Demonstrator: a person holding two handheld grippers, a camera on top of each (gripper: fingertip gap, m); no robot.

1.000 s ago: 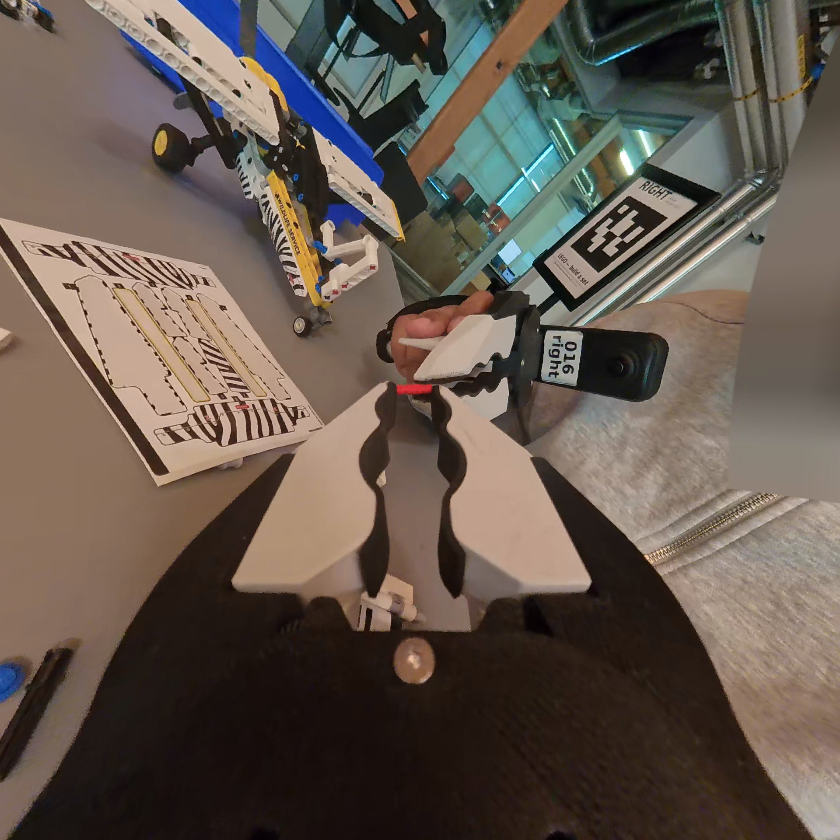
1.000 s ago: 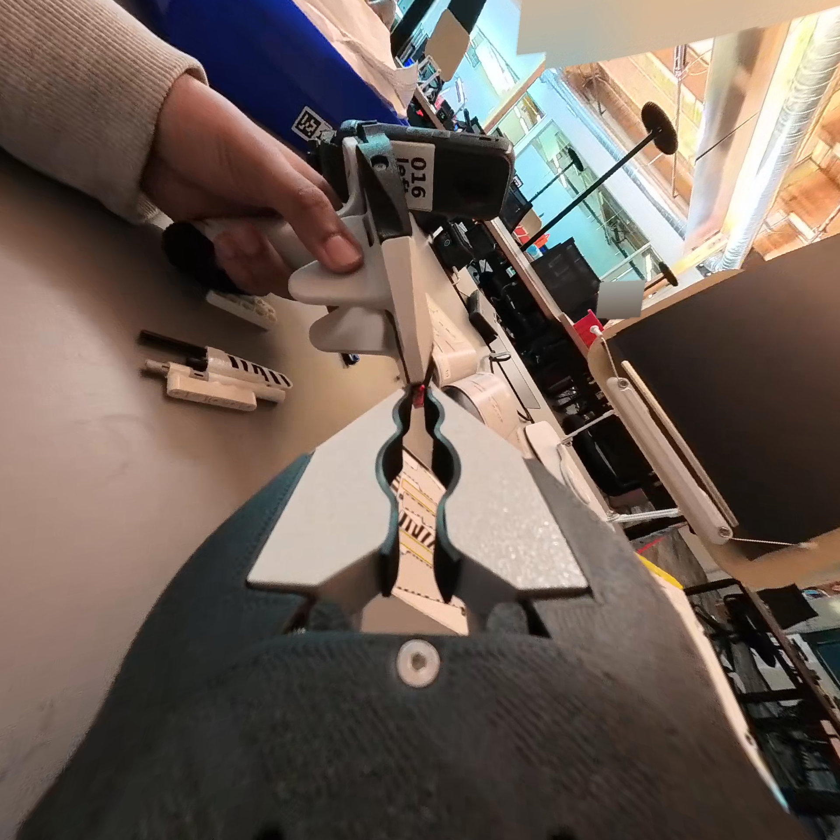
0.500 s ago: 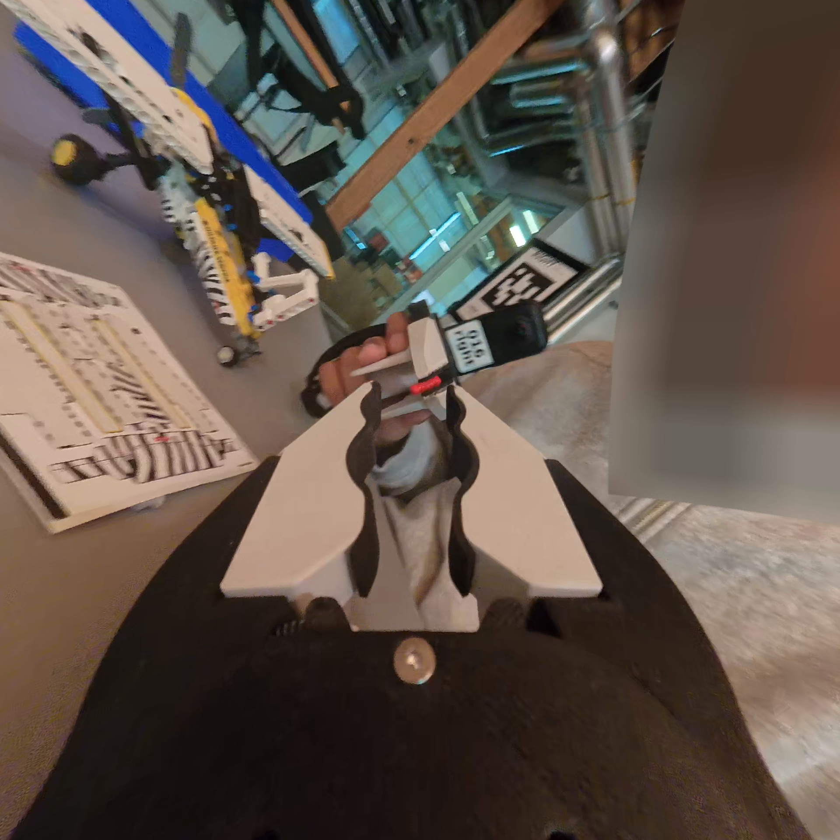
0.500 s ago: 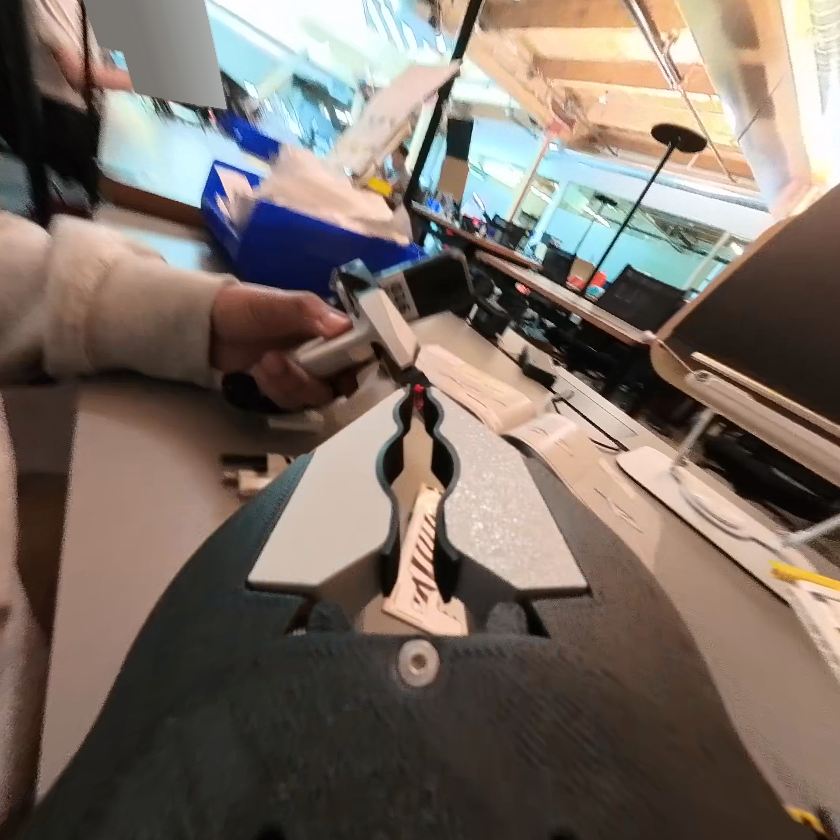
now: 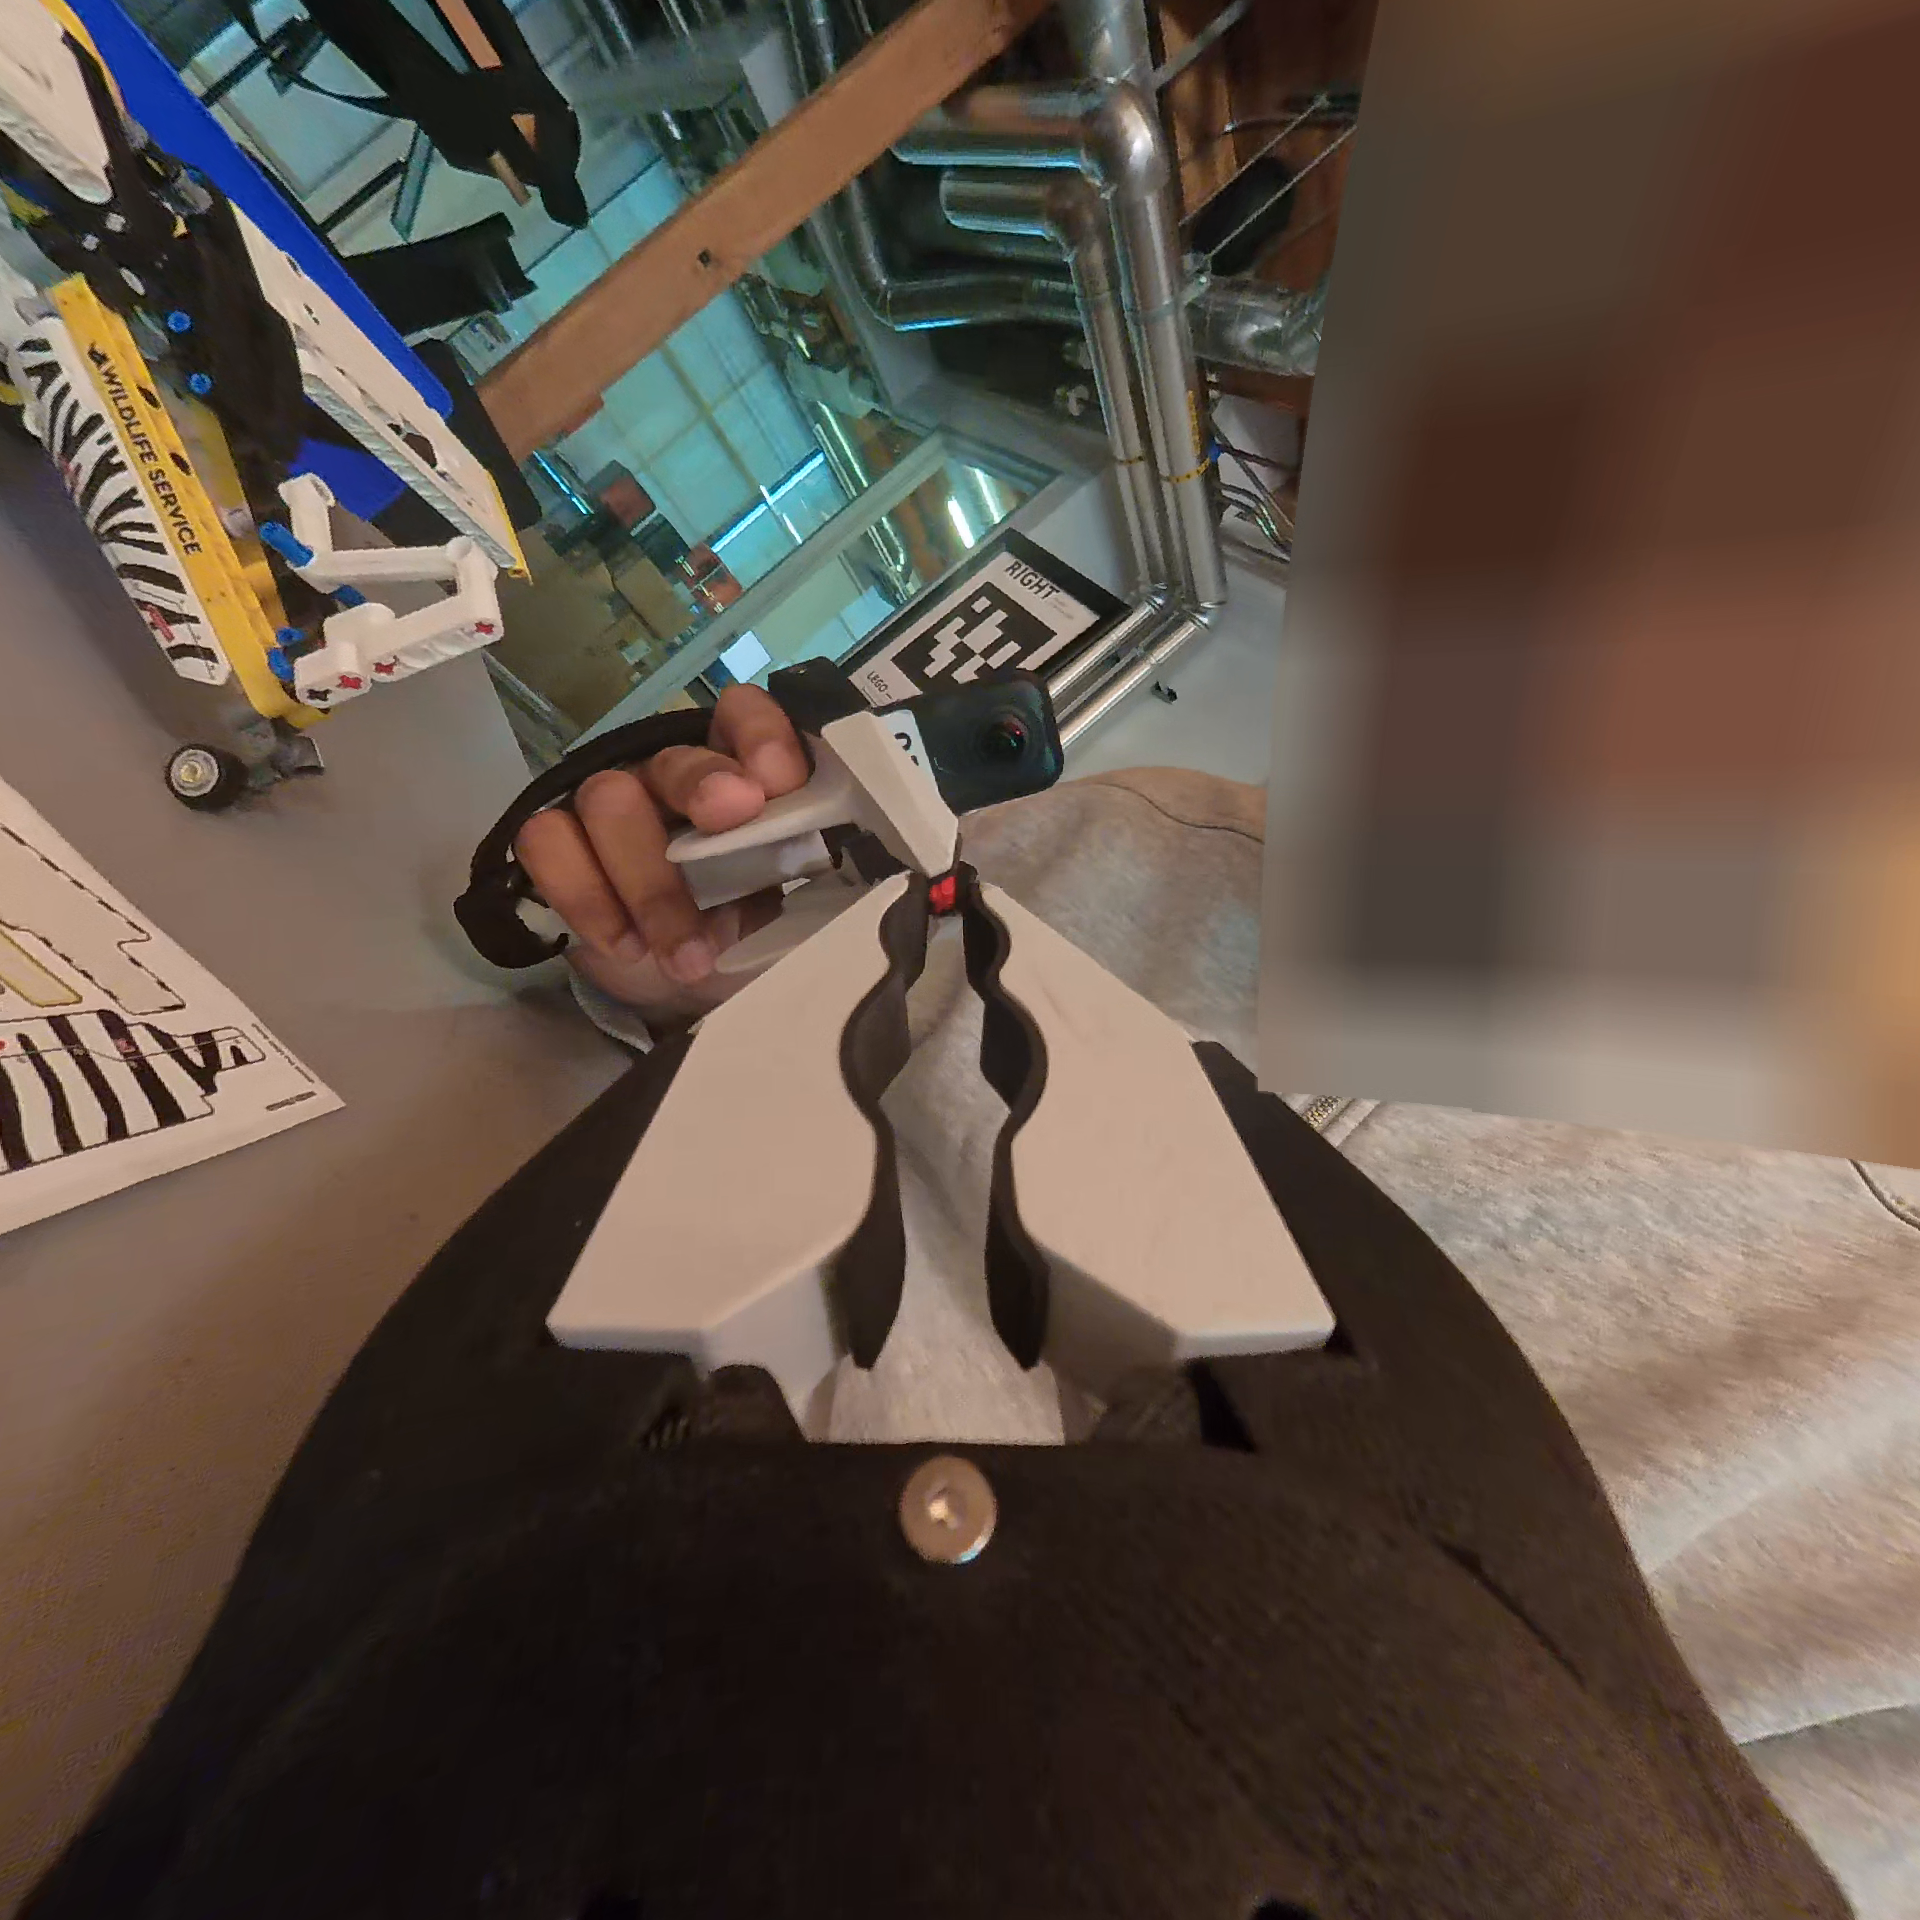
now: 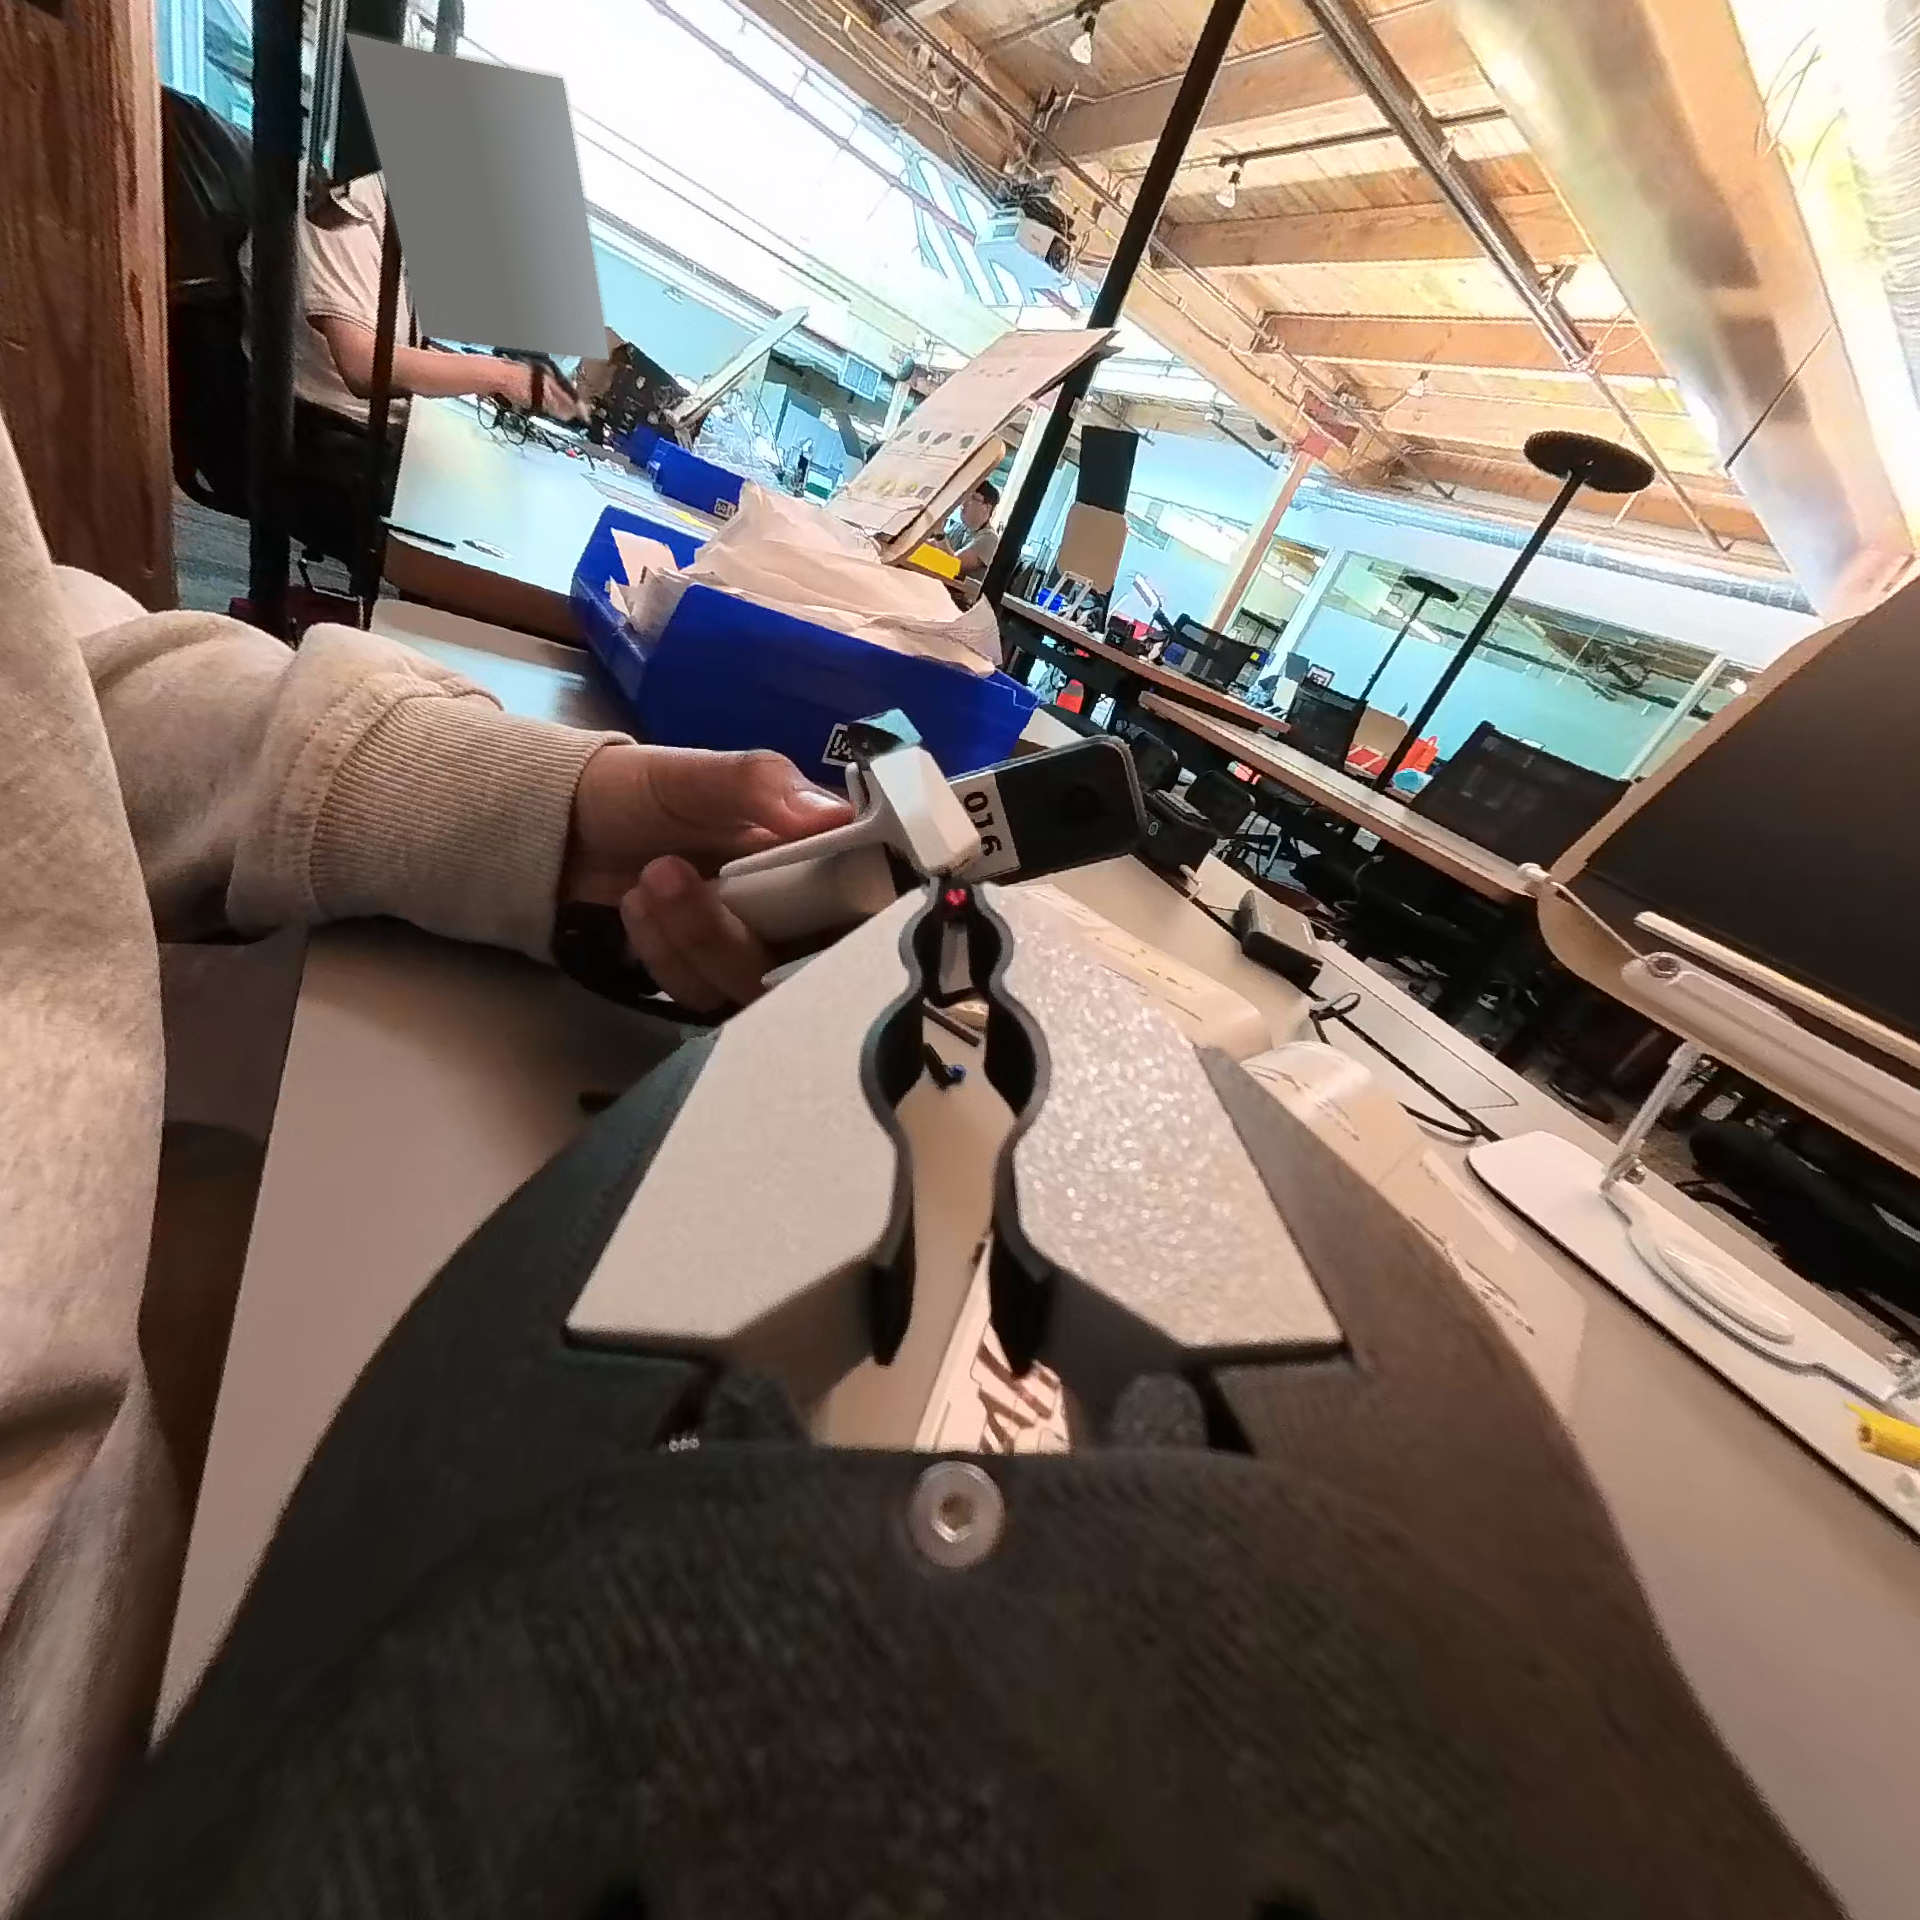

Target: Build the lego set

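Observation:
A small red Lego piece (image 5: 943, 894) sits between the tips of my left gripper (image 5: 945, 900), which is nearly closed on it. My right gripper (image 5: 914, 821) meets it tip to tip from above. In the right wrist view the same red piece (image 6: 954, 899) sits between the tips of my right gripper (image 6: 956, 906), and the left gripper (image 6: 920, 821) faces it. Both are held in the air near the person's chest. The yellow, white and zebra-striped Lego model (image 5: 239, 520) stands on the grey table at the far left.
A sticker sheet (image 5: 104, 1070) lies on the table (image 5: 343, 914) at the left. A blue bin (image 6: 810, 675) stands behind the left hand. A monitor (image 6: 1766, 831) and its white stand (image 6: 1662, 1257) are at the right. Small loose pieces (image 6: 945, 1070) lie on the table below my right gripper.
Both grippers rose from the table towards the person's chest and tilted up, staying tip to tip on the red piece. The red piece turned from sideways to end-on in the left wrist view.

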